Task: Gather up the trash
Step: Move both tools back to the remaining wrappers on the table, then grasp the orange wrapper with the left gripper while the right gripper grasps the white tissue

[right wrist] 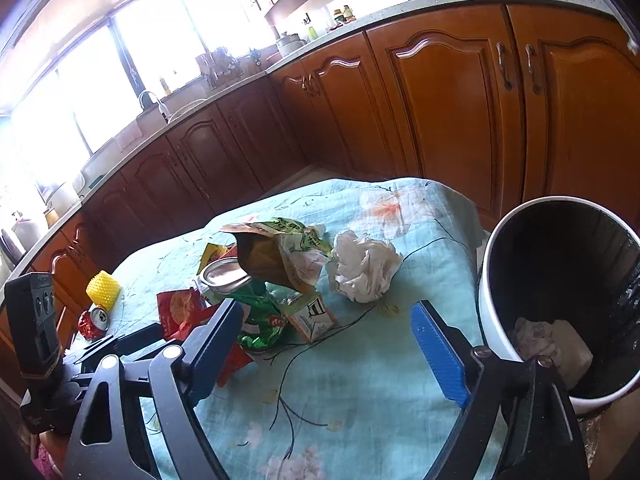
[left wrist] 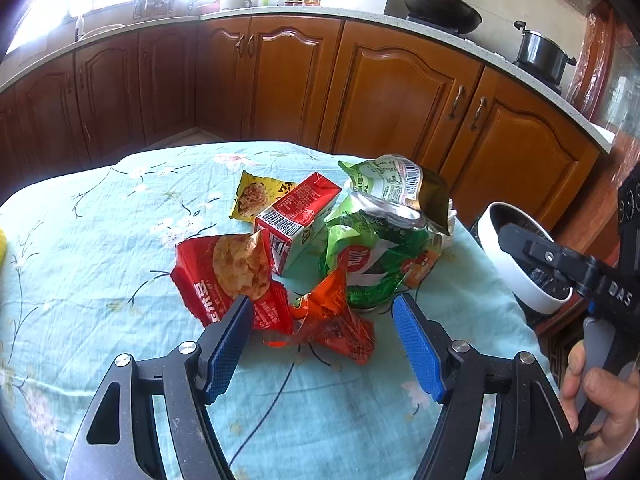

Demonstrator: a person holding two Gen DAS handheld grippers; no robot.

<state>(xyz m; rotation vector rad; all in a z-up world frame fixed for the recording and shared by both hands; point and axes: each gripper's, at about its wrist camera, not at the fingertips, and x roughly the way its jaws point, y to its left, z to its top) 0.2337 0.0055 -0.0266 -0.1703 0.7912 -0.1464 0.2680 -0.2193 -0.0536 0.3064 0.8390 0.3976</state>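
Observation:
A pile of trash lies on the teal floral tablecloth (left wrist: 100,240): a red cookie wrapper (left wrist: 224,280), an orange wrapper (left wrist: 332,320), a red-and-green carton (left wrist: 298,220), a green crushed can (left wrist: 368,256), a green bag (left wrist: 392,180) and a yellow packet (left wrist: 250,196). My left gripper (left wrist: 324,308) is open, its jaws on either side of the orange wrapper, close above it. My right gripper (right wrist: 324,312) is open and empty above the cloth, near crumpled white paper (right wrist: 364,268). The white bin (right wrist: 560,300) stands at the table's right edge with some trash inside.
A yellow cup-like object (right wrist: 103,288) and a red crushed can (right wrist: 94,322) sit at the table's far left. Wooden kitchen cabinets (left wrist: 384,92) run behind the table, with a wok (left wrist: 440,8) and a pot (left wrist: 540,52) on the counter.

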